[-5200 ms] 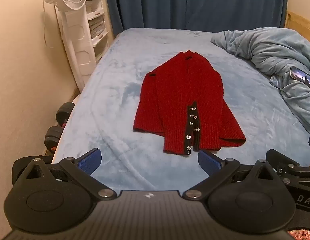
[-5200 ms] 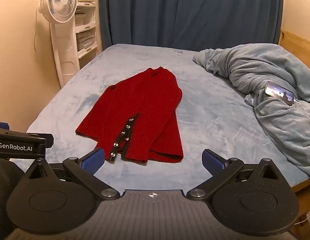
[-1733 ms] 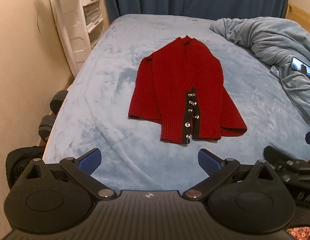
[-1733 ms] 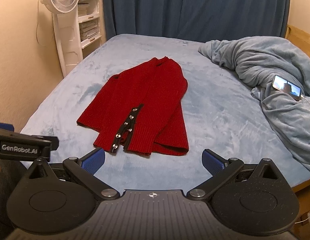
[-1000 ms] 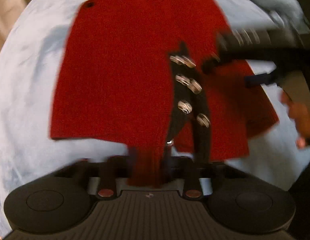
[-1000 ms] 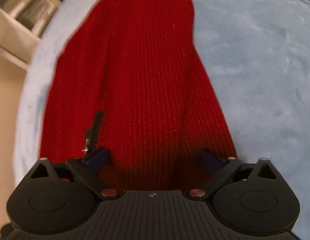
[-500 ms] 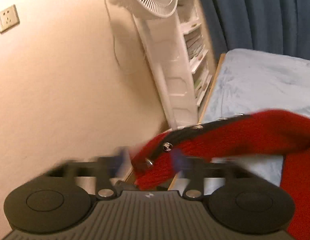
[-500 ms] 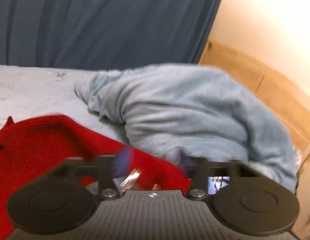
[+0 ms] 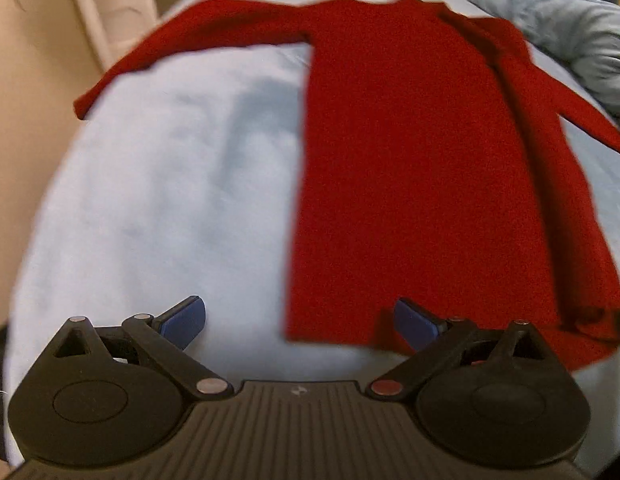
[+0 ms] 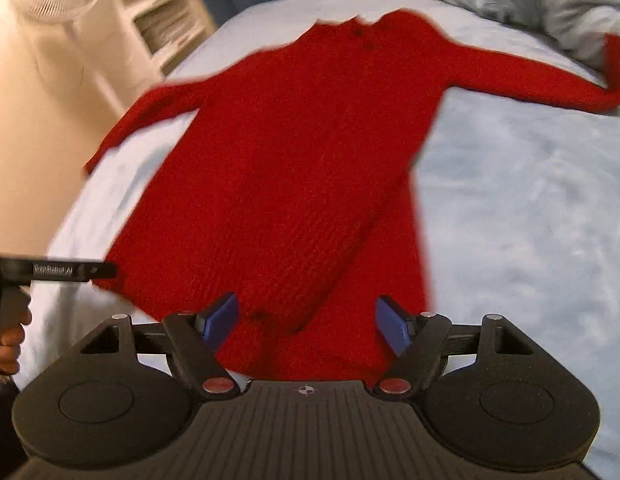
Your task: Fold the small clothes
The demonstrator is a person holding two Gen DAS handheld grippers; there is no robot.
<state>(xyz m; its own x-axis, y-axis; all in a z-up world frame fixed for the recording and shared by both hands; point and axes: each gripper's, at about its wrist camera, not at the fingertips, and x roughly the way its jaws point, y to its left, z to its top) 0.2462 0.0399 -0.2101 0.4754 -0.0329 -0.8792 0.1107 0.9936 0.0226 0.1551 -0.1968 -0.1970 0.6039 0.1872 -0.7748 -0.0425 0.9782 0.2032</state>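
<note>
Lying flat mid-bed, red cardigan spreads both sleeves toward side edges, presumably opened out for folding. Left gripper hovers over hem corner near bed's near edge, fingers wide, empty. Right gripper angled down over hem, fingers apart, gripping nothing.

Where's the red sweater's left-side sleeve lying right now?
In the left wrist view the sleeve of the red sweater stretches out left across the blue bed, its cuff at the edge nearest the white shelf.
</note>
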